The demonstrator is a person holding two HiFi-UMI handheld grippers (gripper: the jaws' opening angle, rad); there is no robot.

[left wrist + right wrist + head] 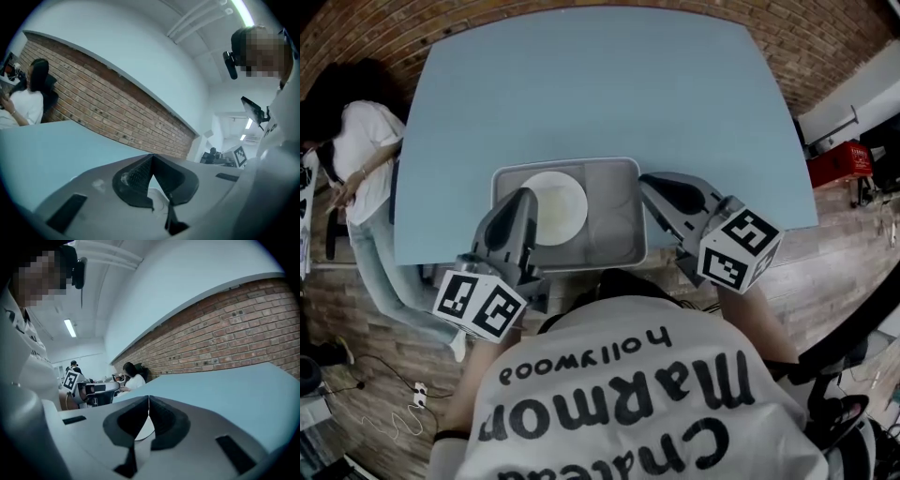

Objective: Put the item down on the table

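A grey tray (617,236) sits on the blue table (600,84), at its edge toward the bottom of the head view. A white plate (558,206) lies in the left half of the tray.

The left gripper (525,195) reaches up from the lower left of the frame, and its tip lies over the plate's left edge. In the left gripper view its jaws (152,155) are pressed together at the tips with nothing seen between them. Only a pale, curved surface shows through the gap lower down.

The right gripper (645,180) comes in from the lower right, its tip at the tray's right rim near the upper corner. Whether it touches the rim cannot be told. Its jaws (149,397) are also closed tip to tip, with nothing seen between the tips.

The marker cubes (478,302) and (739,248) sit low in the frame, just above the wearer's printed shirt (628,403). At the left edge of the head view another person (356,141) in a white top sits beside the table.
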